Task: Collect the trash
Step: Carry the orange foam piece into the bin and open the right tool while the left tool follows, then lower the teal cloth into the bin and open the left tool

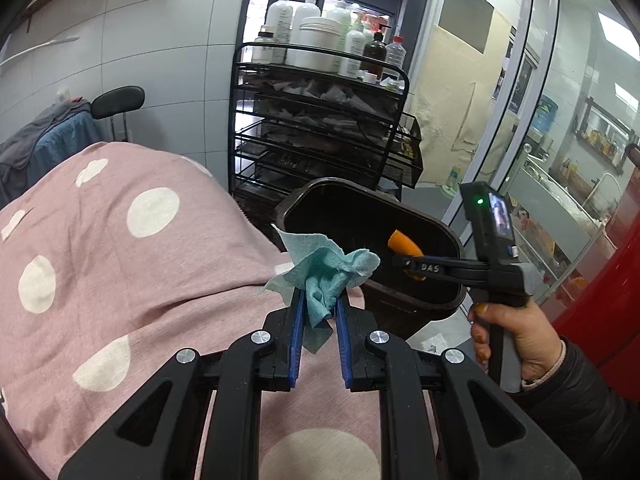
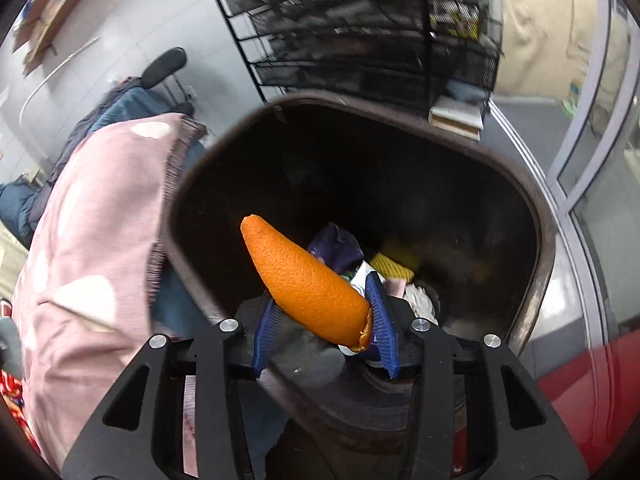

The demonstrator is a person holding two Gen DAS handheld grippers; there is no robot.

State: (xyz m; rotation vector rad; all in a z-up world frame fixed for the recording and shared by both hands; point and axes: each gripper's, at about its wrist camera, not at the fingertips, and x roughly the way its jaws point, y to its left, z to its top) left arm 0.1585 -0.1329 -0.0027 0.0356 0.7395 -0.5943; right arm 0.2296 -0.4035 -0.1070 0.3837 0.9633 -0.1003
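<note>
The left gripper (image 1: pixel 319 300) pointed down over the pink dotted blanket (image 1: pixel 120 248), its blue pads pinched tight on a crumpled teal tissue (image 1: pixel 320 276) just short of the dark trash bin (image 1: pixel 432 304). To its right a hand (image 1: pixel 508 340) in a dark sleeve gripped the handle of the right gripper (image 2: pixel 320 312), which reached steeply down over the bin's mouth. Its jaws stood partly apart with an orange peel (image 2: pixel 300 280) slanting between them against the right pad, above the wrappers at the bin's bottom.

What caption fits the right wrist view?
Right tool holds orange peel over the dark bin.
</note>
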